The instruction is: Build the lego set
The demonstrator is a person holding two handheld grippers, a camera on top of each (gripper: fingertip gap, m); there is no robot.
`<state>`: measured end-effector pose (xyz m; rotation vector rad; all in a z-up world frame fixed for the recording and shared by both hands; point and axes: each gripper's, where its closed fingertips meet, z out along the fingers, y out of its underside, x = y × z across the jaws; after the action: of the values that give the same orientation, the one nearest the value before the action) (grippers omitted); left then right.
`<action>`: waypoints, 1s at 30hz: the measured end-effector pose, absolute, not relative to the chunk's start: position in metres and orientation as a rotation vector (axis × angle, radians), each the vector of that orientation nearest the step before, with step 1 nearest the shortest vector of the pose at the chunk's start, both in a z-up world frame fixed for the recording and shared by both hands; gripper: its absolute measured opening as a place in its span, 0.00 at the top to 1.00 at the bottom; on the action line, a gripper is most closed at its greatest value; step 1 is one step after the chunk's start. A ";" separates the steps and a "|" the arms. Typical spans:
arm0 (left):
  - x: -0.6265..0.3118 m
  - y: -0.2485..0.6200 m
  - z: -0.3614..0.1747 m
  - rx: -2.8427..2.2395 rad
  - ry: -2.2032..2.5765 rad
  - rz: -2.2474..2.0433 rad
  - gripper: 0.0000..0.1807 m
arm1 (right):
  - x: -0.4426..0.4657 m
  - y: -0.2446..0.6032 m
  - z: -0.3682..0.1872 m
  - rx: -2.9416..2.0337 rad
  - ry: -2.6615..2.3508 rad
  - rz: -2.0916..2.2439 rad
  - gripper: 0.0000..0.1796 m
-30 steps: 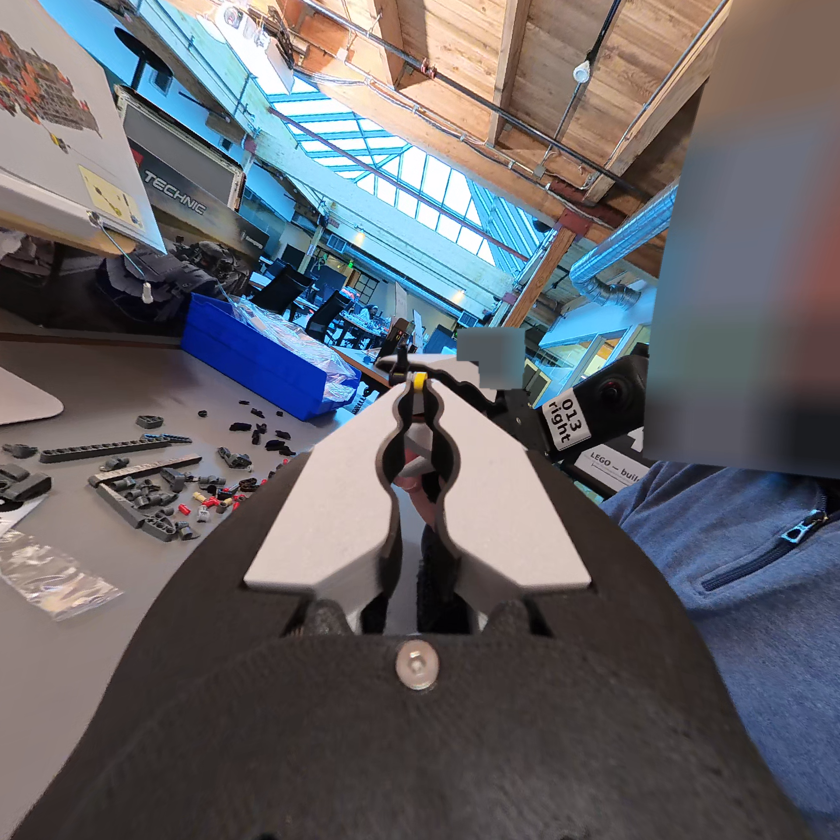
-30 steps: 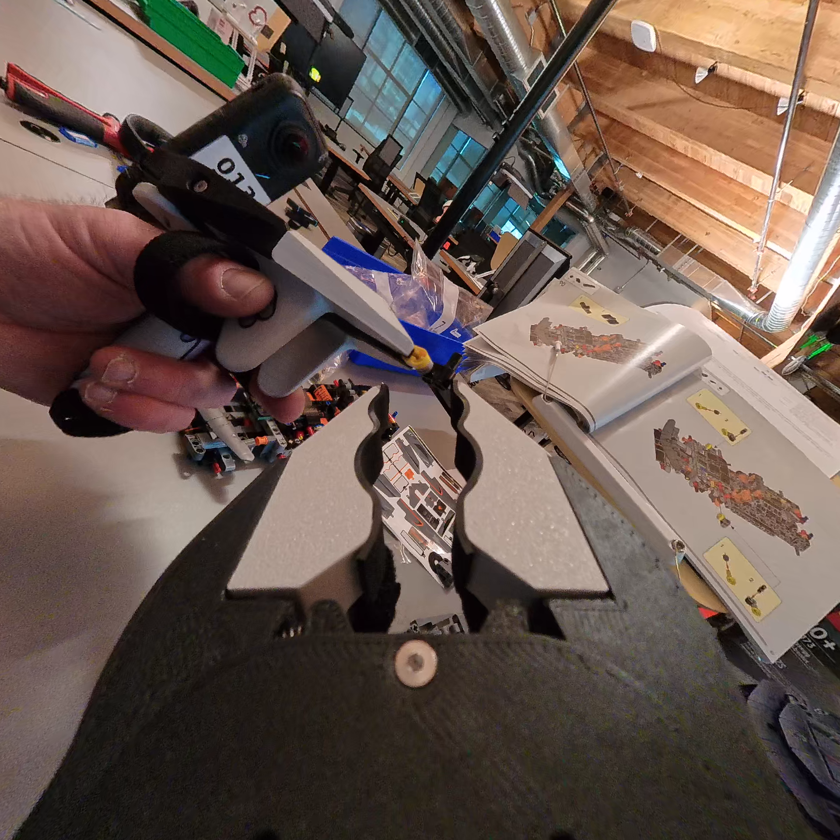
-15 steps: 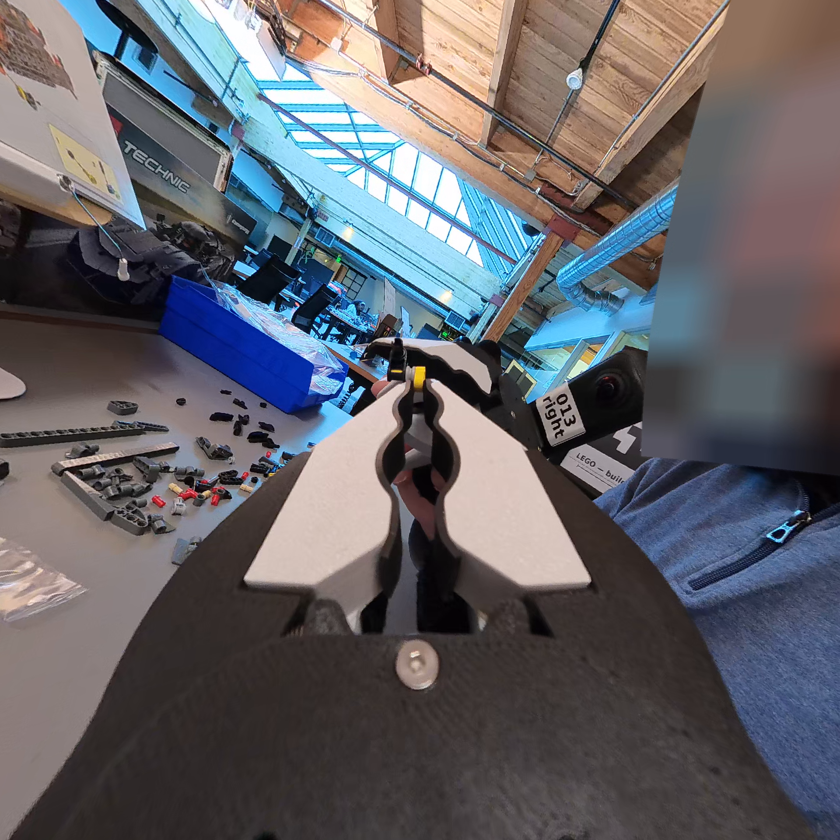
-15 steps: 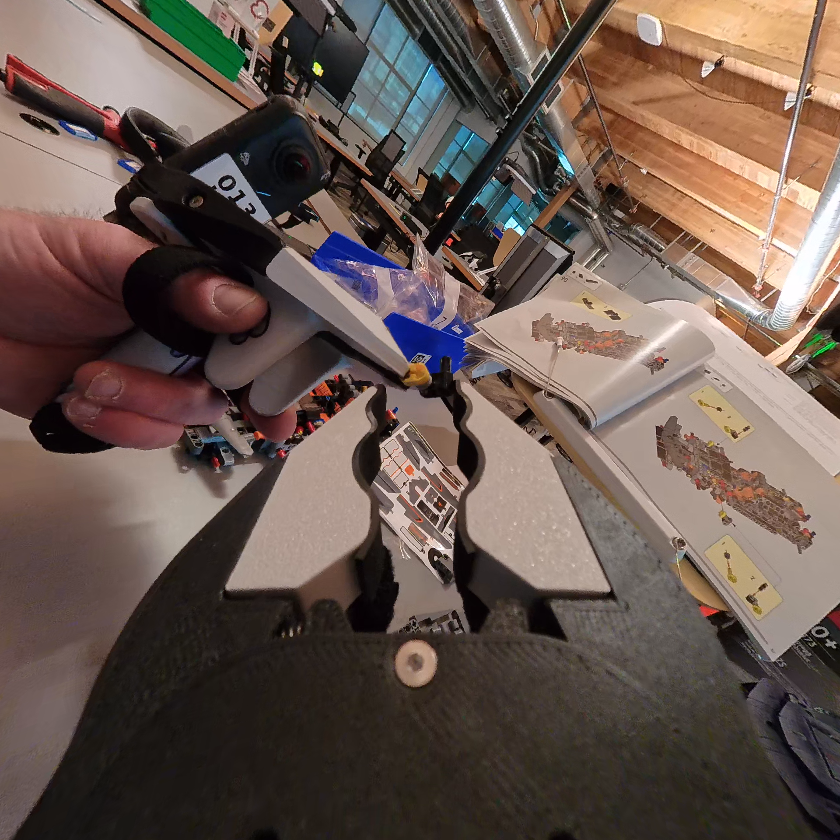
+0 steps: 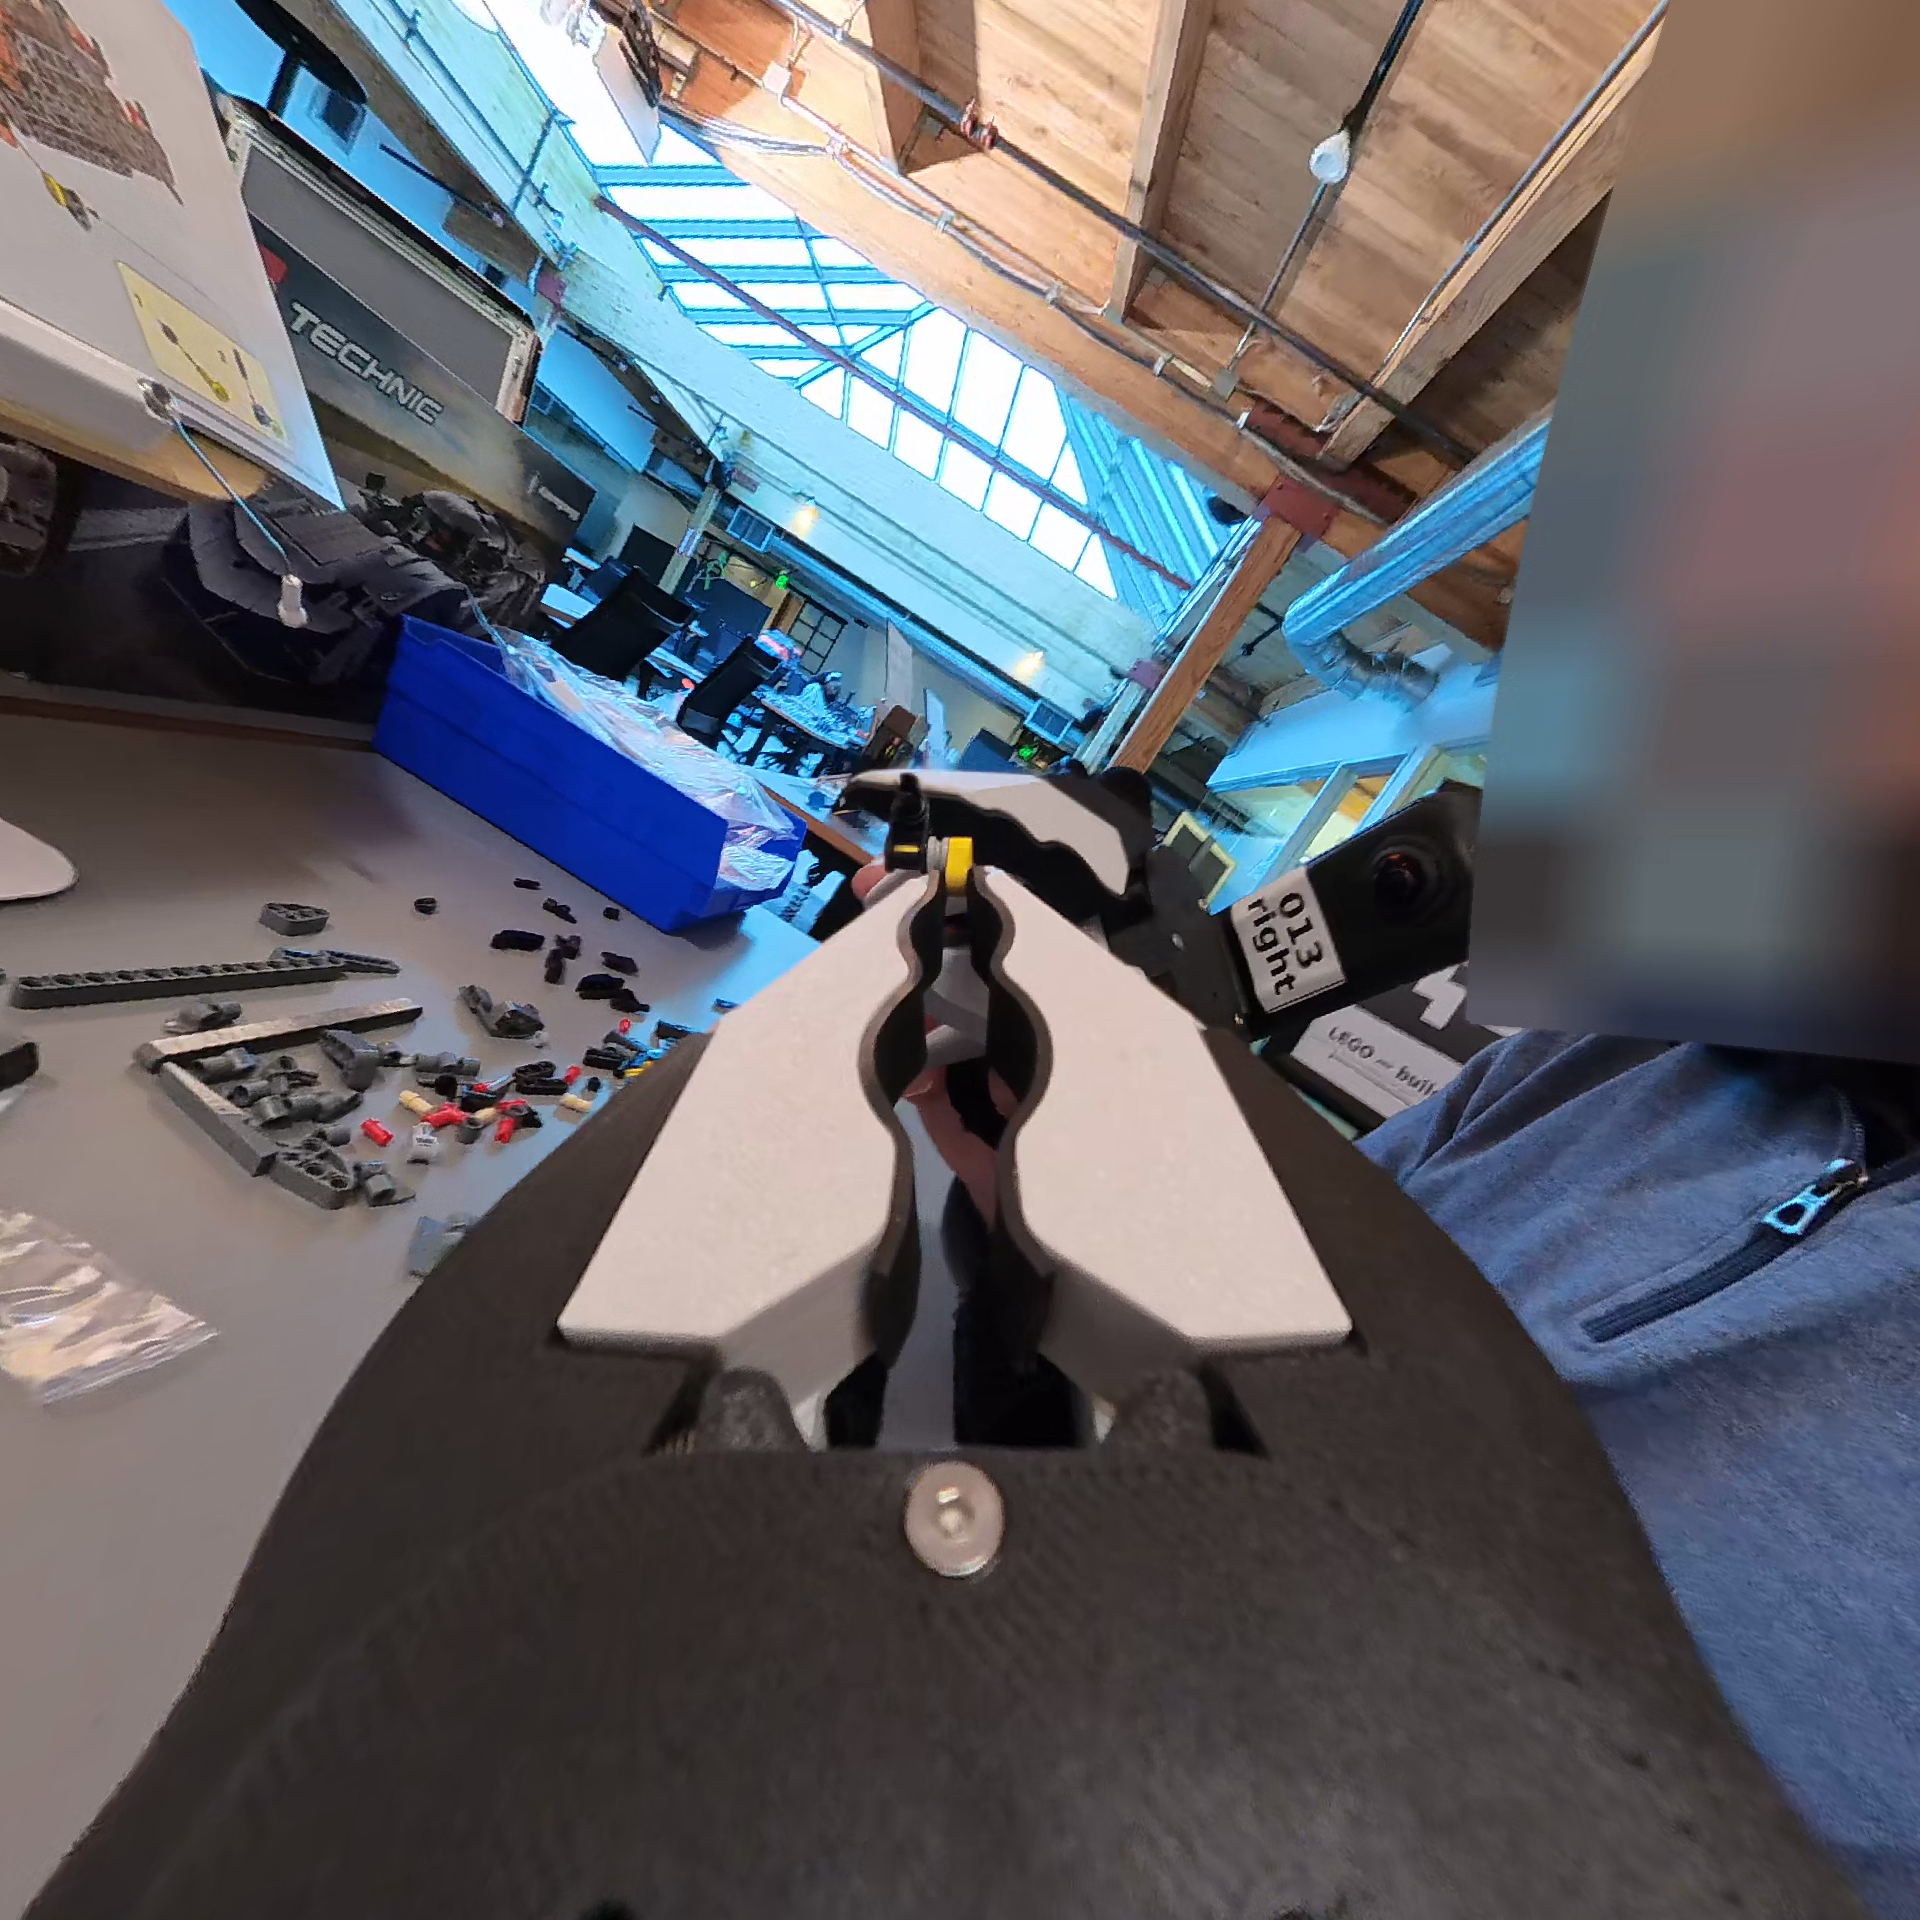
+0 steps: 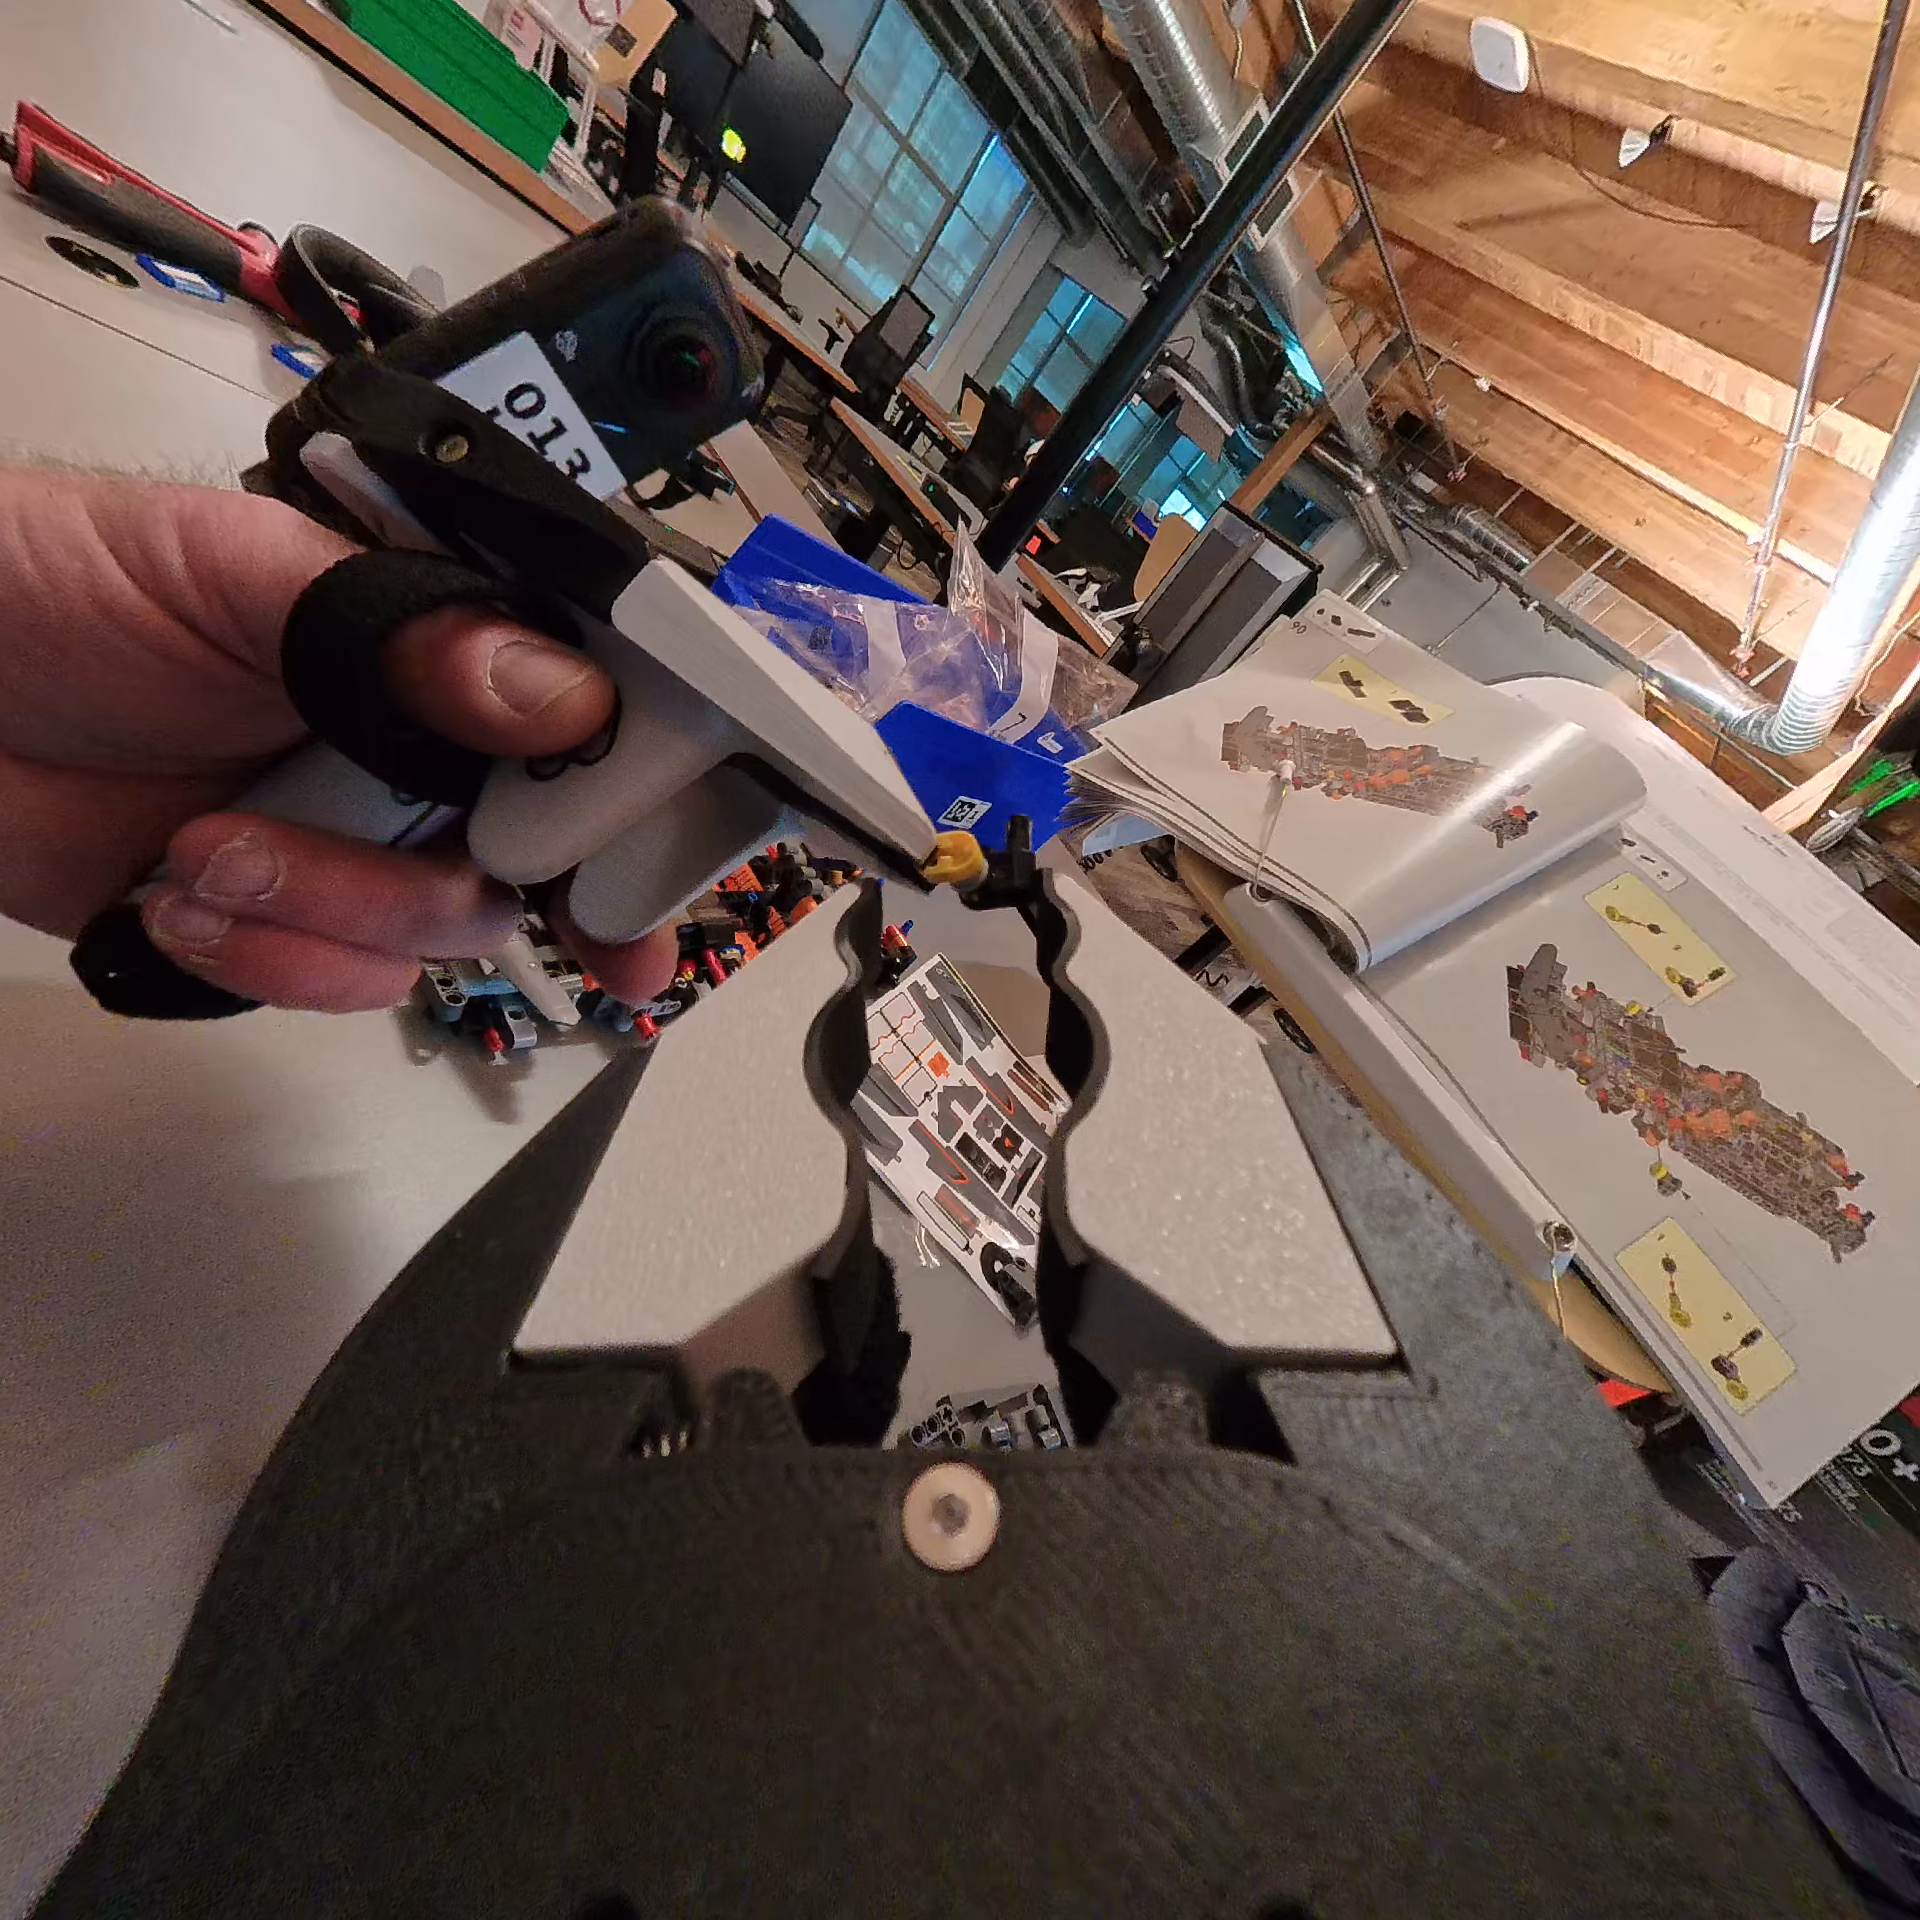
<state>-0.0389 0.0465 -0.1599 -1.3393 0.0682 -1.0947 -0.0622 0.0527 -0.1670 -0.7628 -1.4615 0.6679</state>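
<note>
My left gripper (image 5: 948,888) is shut on a small yellow piece (image 5: 957,858), held up in the air above the table. A black piece (image 5: 907,810) is joined to it and sticks up on its left. In the right wrist view the left gripper (image 6: 925,862) comes in from the left in a person's hand, with the yellow piece (image 6: 956,858) at its tip. My right gripper (image 6: 956,899) faces it tip to tip with its jaws apart. The black piece (image 6: 1010,862) rests against its right fingertip (image 6: 1049,920).
Loose grey, black and red pieces (image 5: 312,1091) lie on the grey table (image 5: 208,810), with a blue bin (image 5: 561,769) behind and a clear bag (image 5: 73,1320) at left. An open instruction booklet (image 6: 1558,987), a sticker sheet (image 6: 966,1081) and a part-built model (image 6: 520,997) lie below. A person's blue top (image 5: 1662,1351) is at right. Only a small space, under 4 cm, lies between the two pairs of fingers.
Both grippers stay tip to tip and have drifted slightly together. The black piece now shows more clearly to the left of the yellow piece. Neither gripper's jaws have moved.
</note>
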 end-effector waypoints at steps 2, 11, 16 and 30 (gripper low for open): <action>-0.041 0.047 -0.160 -1.354 0.076 -1.068 0.99 | -0.063 0.053 -0.168 -0.766 -1.466 0.668 0.85; -0.037 0.049 -0.159 -1.373 0.085 -1.047 0.99 | -0.061 0.054 -0.169 -0.767 -1.473 0.667 0.86; -0.037 0.050 -0.158 -1.373 0.083 -1.046 0.99 | -0.061 0.054 -0.169 -0.766 -1.473 0.669 0.86; -0.041 0.053 -0.160 -1.405 0.088 -1.002 0.99 | -0.061 0.054 -0.171 -0.768 -1.474 0.674 0.85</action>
<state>-0.0407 0.0535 -0.1604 -1.4053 0.0885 -1.0024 -0.0614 0.0544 -0.1706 -0.7678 -1.4739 0.6741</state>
